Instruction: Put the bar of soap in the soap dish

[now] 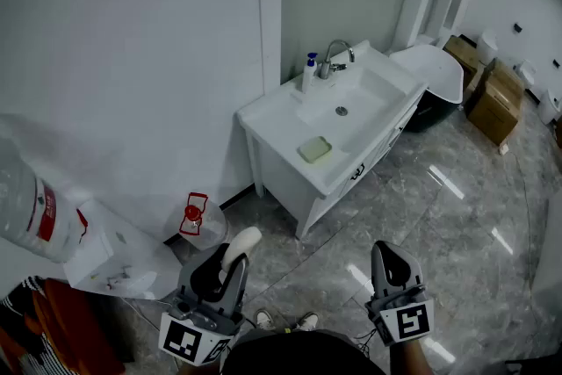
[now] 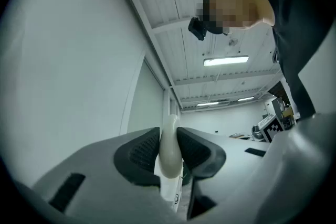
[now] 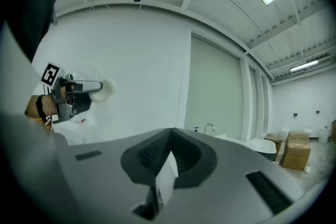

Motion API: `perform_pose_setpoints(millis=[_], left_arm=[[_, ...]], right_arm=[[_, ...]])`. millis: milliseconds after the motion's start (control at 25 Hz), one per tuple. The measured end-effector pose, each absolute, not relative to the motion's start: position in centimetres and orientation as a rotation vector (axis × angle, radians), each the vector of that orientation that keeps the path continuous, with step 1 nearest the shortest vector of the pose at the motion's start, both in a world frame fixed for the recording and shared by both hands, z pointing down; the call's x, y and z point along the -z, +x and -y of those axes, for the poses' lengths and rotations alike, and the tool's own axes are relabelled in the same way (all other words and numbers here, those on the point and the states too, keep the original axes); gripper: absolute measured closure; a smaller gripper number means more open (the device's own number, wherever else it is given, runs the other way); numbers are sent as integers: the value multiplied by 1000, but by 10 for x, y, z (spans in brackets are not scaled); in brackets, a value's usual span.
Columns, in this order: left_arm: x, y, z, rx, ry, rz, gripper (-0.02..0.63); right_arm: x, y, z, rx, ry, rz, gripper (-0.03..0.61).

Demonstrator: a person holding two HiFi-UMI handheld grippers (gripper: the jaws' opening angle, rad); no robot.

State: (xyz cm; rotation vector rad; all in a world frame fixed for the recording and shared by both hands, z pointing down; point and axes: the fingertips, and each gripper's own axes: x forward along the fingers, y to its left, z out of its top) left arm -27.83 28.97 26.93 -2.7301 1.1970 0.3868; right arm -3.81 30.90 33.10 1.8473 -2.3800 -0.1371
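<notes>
Head view, left to right: jug with a red cap, on the floor by the wall; left gripper, low in the frame, jaws clamped on the cream soap, which stands up between the pads; white vanity further off, the green dish on its top beside the basin, well apart from the soap; right gripper, jaws together, nothing between them; boxes at far right

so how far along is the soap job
Done: the bar of soap is clamped in the left gripper. In hand: it's held across the floor from the washbasin. Left: reach the green soap dish there, seemingly empty, and set it in.
</notes>
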Motion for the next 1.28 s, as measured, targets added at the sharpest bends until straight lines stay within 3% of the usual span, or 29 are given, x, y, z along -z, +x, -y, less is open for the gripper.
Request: perform_pose_setpoints(millis=[880,1280], left_arm=[[-263,-213,-304,-375,-2667,-1182,503],[-263,-189,-247,-401,-2693,-1100,503]], right_arm=[[-351,23,-329,67,1838,2468,568],[-360,41,-294,44,1899,2410,568]])
